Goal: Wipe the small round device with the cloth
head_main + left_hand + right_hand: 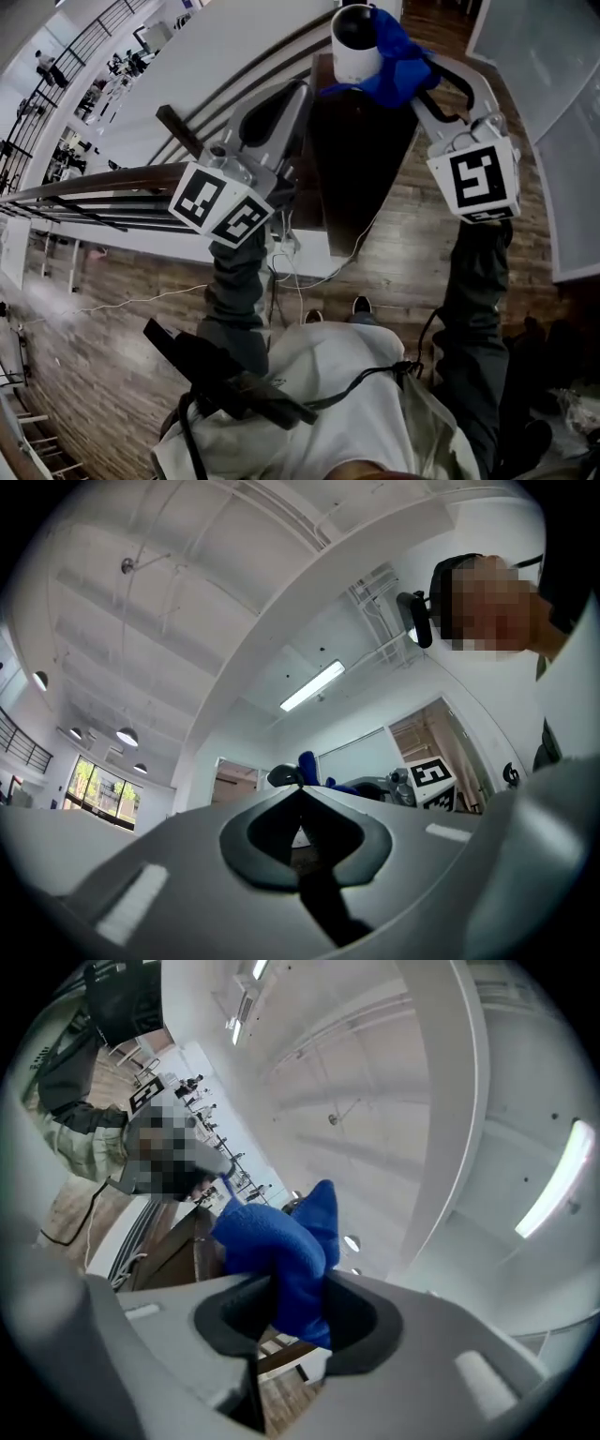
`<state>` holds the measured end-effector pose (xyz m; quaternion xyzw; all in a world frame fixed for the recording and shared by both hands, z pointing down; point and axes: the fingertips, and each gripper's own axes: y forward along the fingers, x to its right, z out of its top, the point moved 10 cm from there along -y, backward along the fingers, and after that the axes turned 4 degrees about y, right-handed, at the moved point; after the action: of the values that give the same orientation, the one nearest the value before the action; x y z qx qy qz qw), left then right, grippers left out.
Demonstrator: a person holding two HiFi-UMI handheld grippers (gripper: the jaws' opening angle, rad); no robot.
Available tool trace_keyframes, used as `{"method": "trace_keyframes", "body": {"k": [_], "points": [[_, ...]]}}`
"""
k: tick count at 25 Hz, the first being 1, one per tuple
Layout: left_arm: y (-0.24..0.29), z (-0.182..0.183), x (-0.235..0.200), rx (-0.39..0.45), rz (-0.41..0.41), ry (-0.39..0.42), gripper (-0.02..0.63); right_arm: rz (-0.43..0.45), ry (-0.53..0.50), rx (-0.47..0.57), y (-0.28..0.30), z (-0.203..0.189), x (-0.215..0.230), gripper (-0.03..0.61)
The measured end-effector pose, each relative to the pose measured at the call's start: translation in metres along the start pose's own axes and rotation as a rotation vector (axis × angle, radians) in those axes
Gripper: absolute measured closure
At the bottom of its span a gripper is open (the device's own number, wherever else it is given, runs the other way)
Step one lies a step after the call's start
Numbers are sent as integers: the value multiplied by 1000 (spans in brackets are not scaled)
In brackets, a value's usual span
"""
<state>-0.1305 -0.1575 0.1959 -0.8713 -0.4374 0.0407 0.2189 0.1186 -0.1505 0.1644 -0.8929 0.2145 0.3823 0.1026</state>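
Note:
The small round device (355, 41), white with a black top, stands at the far end of a dark wooden stand (361, 159). A blue cloth (398, 56) lies bunched against its right side. My right gripper (420, 75) is shut on that cloth, and in the right gripper view the blue cloth (281, 1241) fills the gap between the jaws of the right gripper (295, 1283). My left gripper (300, 89) hovers left of the device, shut and empty. In the left gripper view the left gripper (302, 791) has its tips meeting, and the device's dark top (280, 776) and the cloth (309, 765) show just beyond.
A wooden handrail with metal bars (94, 183) runs along the left above a lower floor. A white cable (141, 300) trails over the wood floor near the person's feet (361, 306). A black strap-mounted unit (225, 375) hangs at the person's chest.

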Motion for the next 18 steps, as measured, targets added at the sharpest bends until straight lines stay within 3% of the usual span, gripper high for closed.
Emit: {"method": "trace_keyframes", "body": {"k": [3, 6, 9, 15, 18], "points": [[-5, -4, -2, -4, 6, -4, 612, -124, -2, 48, -5, 18, 21, 440], [-11, -5, -6, 1, 23, -6, 612, -211, -109, 72, -1, 56, 42, 440], [-16, -4, -8, 2, 30, -5, 612, -178, -207, 56, 10, 77, 39, 440], [-20, -5, -11, 7, 32, -6, 612, -159, -254, 31, 15, 58, 5, 440], [-20, -8, -13, 12, 37, -12, 612, -108, -305, -25, 5, 51, -14, 440]]}}
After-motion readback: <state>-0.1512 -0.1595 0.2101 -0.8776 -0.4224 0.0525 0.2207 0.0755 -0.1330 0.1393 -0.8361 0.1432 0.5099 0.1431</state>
